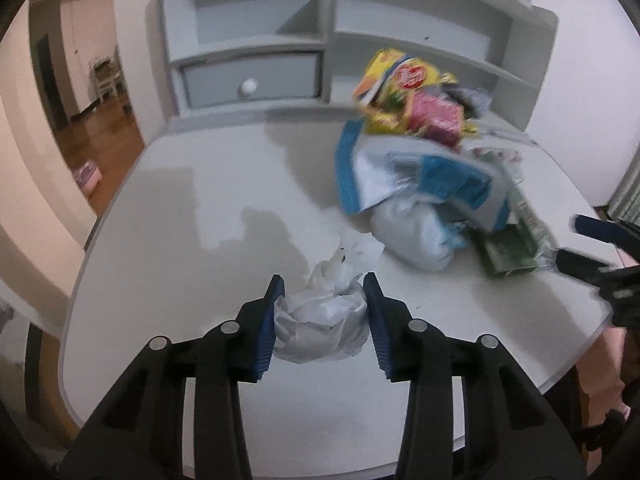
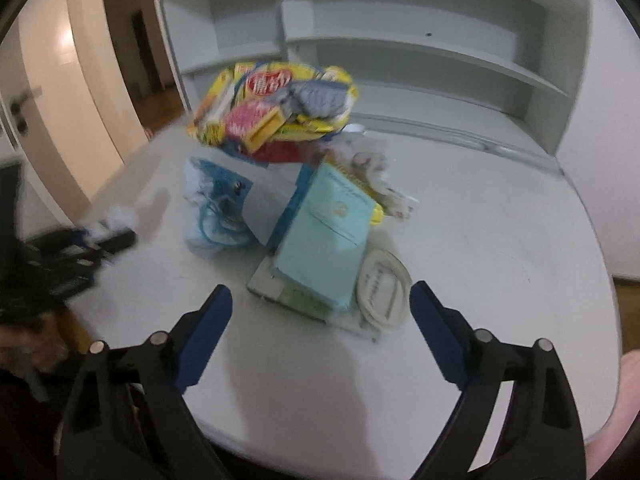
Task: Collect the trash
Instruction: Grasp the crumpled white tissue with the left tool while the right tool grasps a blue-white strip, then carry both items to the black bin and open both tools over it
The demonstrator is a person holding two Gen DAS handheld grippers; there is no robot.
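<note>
A crumpled white wad (image 1: 320, 320) lies near the front of the white desk (image 1: 180, 220), and my left gripper (image 1: 323, 280) has both blue pads pressed against its sides. Behind it to the right is a heap of trash: a yellow snack bag (image 1: 400, 80), a blue-and-white bag (image 1: 420, 176) and a green pack (image 1: 508, 248). My right gripper (image 2: 320, 290) stands wide open just in front of a light-blue box (image 2: 324, 232) and a round white lid (image 2: 384, 288), with nothing between its fingers. The right wrist view shows the left gripper (image 2: 108, 240) at the left edge.
A grey shelf unit with a knobbed drawer (image 1: 248, 80) stands along the back of the desk. A doorway onto a wooden floor (image 1: 100, 140) opens at the left. A person's arm (image 1: 600, 372) shows past the desk's right front edge.
</note>
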